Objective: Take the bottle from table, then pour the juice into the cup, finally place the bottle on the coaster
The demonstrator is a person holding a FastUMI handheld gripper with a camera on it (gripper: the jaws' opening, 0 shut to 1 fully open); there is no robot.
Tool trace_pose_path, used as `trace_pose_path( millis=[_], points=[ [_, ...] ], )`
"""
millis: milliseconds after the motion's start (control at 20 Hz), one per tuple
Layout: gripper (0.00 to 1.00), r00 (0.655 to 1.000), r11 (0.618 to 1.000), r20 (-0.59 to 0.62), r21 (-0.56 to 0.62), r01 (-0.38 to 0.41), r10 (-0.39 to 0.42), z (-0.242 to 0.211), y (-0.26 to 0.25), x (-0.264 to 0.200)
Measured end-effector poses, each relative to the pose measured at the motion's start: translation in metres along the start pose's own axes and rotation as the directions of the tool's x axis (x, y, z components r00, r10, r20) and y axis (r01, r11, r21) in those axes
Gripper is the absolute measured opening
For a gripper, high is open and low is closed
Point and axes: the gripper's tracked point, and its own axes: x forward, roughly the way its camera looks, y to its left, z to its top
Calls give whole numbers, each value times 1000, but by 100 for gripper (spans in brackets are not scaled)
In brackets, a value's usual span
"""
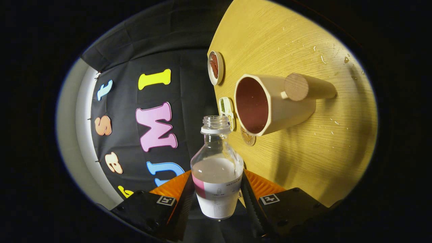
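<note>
Now bottle [216,168] apparently clamped between tongs [217,189], cup [266,104] just beyond.

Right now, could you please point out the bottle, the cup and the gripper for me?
bottle [216,158]: gripper view, clear shoulder.
cup [290,109]: gripper view, cream outer wall.
gripper [217,194]: gripper view, between its fingertips, shut on the bottle.

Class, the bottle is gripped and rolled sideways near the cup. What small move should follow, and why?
Probably carry the bottle a little further toward the cup, then tip more. The tongs are shut on the bottle; its uncapped neck sits short of the cup's rim, and the white liquid has not reached the neck, so tipping now would likely spill on the wooden table.
</note>
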Motion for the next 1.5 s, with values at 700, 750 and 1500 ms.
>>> trace_pose_path(
  millis=[700, 750, 1500],
  points=[
    [75, 1000, 993, 7, 115, -4, 3, -5, -4, 8],
    [75, 1000, 992, 11, 123, -7, 6, -5, -3, 8],
    [75, 998, 974, 38, 220, -50, 43, -6, 14, 12]
  ],
)
